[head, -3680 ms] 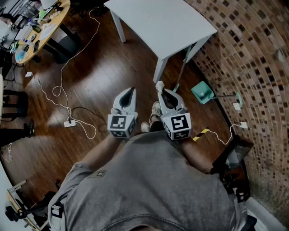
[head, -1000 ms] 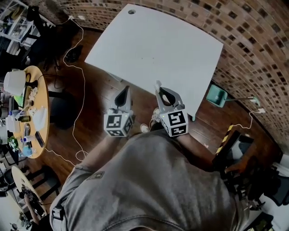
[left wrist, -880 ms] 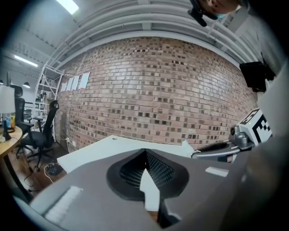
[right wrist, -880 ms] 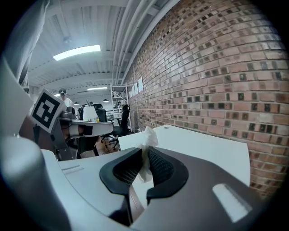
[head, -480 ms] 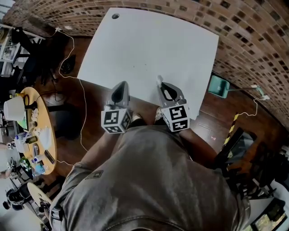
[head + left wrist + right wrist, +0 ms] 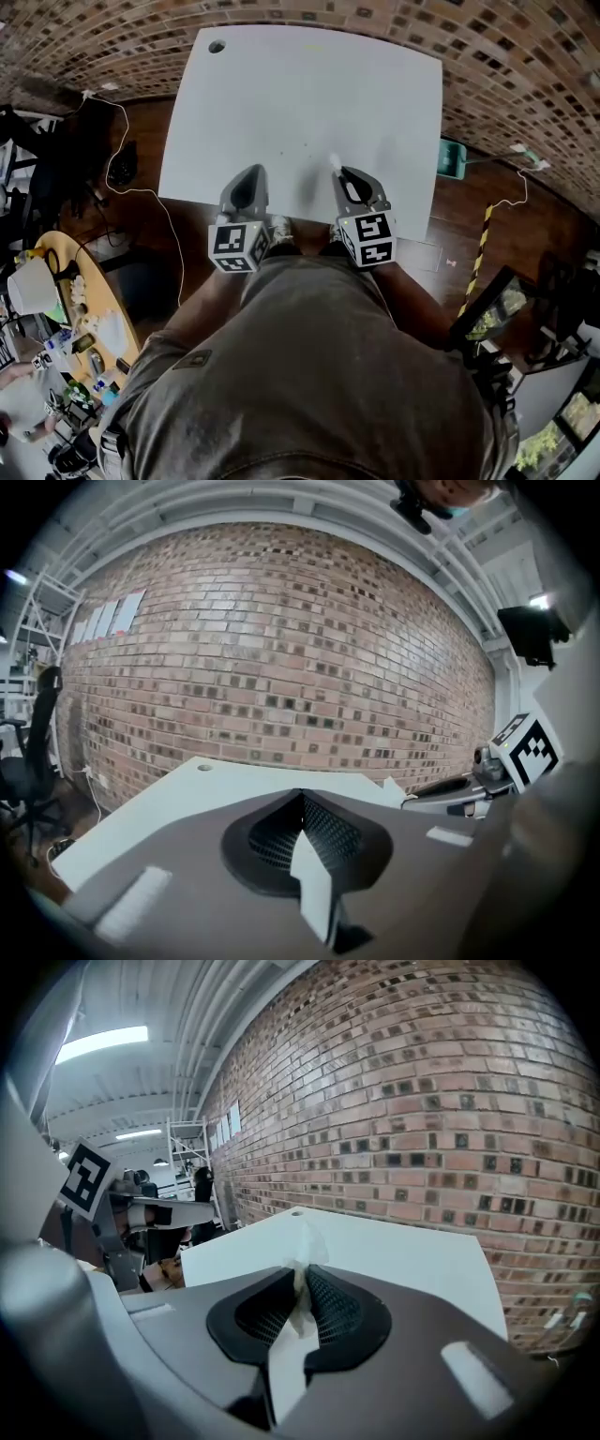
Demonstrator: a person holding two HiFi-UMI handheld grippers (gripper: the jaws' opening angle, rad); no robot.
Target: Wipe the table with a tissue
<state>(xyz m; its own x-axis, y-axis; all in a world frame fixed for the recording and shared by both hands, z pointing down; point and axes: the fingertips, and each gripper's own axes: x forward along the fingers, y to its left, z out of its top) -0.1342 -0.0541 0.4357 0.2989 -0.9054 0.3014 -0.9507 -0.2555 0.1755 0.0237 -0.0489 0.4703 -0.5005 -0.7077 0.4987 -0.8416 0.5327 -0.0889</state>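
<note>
One white tissue (image 6: 307,1238) is sitting pinched in the right claw (image 6: 302,1279). Its crumpled end is poking out past the tips, over the near part of the white table (image 6: 300,94); whether it is touching the surface I cannot tell. The left claw (image 6: 300,797) is hovering alongside, clenched on nothing. Only a small tuft is showing, so pressing down is risking hard claw tips scraping the table, and such a thin pinch may be letting the tissue slip free under friction.
</note>
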